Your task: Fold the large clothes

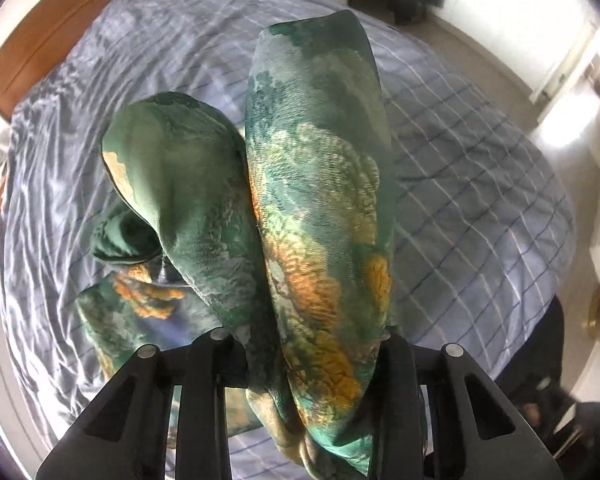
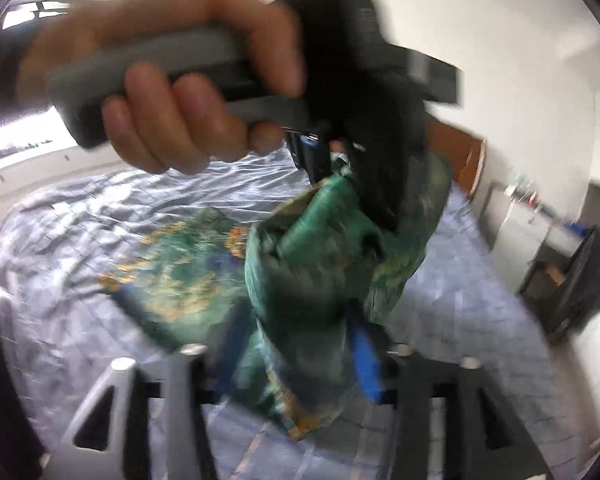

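Green-and-orange floral garment (image 1: 320,208): bunched, lifted above the bed (image 1: 480,160), lower part trailing on the blue checked cover. Left gripper (image 1: 300,344): jaws pinching the fabric. Right gripper (image 2: 296,344): jaws likewise closed on it; view blurred.

Green-orange floral garment (image 1: 320,184), bunched, lifted

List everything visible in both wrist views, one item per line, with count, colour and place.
garment: one, green with orange floral print, held up over the bed, part trailing on it
bed cover: one, pale blue checked, wrinkled, across the bed
headboard: one, brown wood, at the bed's far edge
person's hand: one, gripping a grey handle
left hand-held gripper: black, shut on garment
right hand-held gripper: blue pads, shut on garment
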Motion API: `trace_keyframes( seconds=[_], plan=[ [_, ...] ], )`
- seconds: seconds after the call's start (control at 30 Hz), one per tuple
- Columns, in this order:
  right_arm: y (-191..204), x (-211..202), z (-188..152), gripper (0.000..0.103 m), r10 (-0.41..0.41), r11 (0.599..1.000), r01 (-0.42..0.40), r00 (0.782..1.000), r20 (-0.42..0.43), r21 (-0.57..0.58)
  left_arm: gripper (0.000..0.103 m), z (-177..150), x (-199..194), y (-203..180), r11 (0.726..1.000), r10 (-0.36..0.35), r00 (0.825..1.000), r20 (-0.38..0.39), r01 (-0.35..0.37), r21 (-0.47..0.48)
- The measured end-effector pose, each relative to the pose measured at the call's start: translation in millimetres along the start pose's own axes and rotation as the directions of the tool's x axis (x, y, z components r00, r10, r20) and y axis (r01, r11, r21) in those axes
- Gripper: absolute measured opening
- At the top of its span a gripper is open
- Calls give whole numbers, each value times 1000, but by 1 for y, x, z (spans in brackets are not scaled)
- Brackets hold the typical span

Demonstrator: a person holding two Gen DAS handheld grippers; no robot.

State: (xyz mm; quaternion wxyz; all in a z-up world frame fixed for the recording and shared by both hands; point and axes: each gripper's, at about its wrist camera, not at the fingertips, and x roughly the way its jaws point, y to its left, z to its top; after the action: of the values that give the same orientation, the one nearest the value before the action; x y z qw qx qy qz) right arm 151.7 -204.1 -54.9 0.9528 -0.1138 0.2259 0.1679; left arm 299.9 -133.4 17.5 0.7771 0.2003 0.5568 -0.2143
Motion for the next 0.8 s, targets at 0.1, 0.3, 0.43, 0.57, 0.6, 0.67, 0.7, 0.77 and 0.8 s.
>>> trace_keyframes(
  seconds=[0.1, 0.3, 0.43, 0.57, 0.6, 0.67, 0.7, 0.77, 0.8],
  plan=[
    [-8, -13, -1, 58, 67, 995, -66, 998, -13, 74, 31, -11, -5, 42, 997, -21, 1000, 15, 22, -76],
    [-37, -14, -13, 58, 70, 977, -55, 995, -66, 207, 32, -46, -5, 117, 977, -21, 999, 31, 27, -212],
    [-48, 3, -14, 58, 99, 955, -65, 990, -105, 288, 32, -84, 7, 164, 952, -3, 1000, 16, 8, -305],
    [-45, 29, -4, 58, 158, 944, -108, 977, -142, 310, 32, -117, 23, 197, 925, -6, 1000, 2, 6, -379],
    [-42, 39, 1, 58, 174, 944, -120, 972, -157, 306, 32, -122, 26, 201, 920, -13, 1000, 2, 13, -391],
    [-32, 60, 10, 56, 198, 949, -140, 962, -187, 283, 32, -136, 35, 211, 905, -47, 999, 17, 50, -422],
    [-27, 70, 15, 55, 207, 950, -149, 958, -197, 273, 32, -141, 38, 215, 901, -61, 998, 28, 67, -430],
    [-19, 86, 24, 55, 228, 950, -169, 950, -212, 262, 33, -148, 41, 221, 894, -80, 996, 46, 92, -439],
    [-13, 98, 30, 55, 246, 947, -186, 944, -219, 261, 33, -151, 44, 222, 892, -87, 995, 57, 104, -440]
  ],
)
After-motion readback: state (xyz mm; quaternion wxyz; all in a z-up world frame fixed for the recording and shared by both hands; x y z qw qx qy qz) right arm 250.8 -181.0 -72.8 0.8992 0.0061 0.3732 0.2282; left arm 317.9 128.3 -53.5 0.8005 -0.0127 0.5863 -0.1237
